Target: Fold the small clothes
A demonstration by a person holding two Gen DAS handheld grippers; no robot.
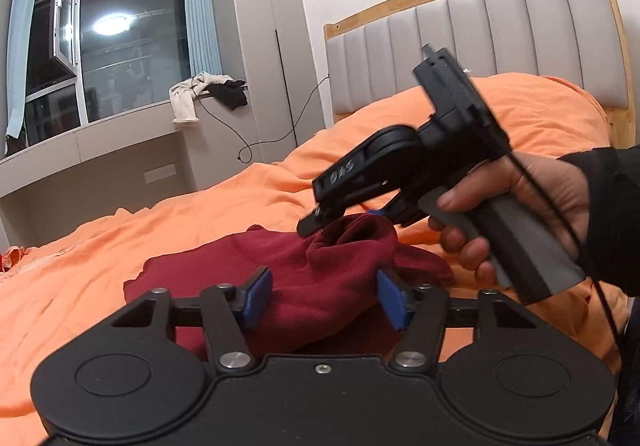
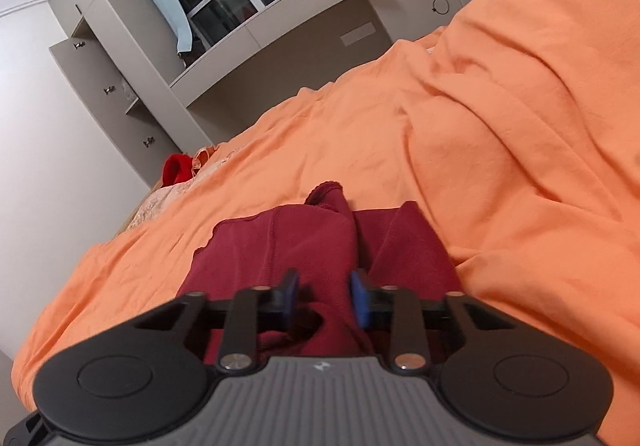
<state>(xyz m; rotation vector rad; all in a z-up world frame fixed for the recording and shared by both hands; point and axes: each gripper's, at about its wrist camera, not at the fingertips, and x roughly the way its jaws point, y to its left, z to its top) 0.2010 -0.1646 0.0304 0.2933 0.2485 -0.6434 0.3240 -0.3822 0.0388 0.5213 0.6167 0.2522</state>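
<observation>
A dark red garment [image 1: 320,274] lies crumpled on the orange bed cover [image 1: 180,221]. In the left wrist view my left gripper [image 1: 326,298] hovers at the garment's near side. Its blue pads [image 1: 258,296] stand wide apart, with the cloth lying between and beneath them. A hand [image 1: 532,205] holds my right gripper [image 1: 340,219], which comes in from the right and pulls a peak of the cloth upward. In the right wrist view the right gripper [image 2: 325,296] has a bunched fold of the garment [image 2: 280,242] pinched between its pads [image 2: 360,298].
A grey padded headboard [image 1: 480,29] with a wooden frame stands at the back right. The window ledge [image 1: 120,125] carries a white and a black piece of clothing [image 1: 208,89] and a hanging cable. A bright red item [image 2: 176,169] sits at the bed's far edge near grey cabinets [image 2: 100,57].
</observation>
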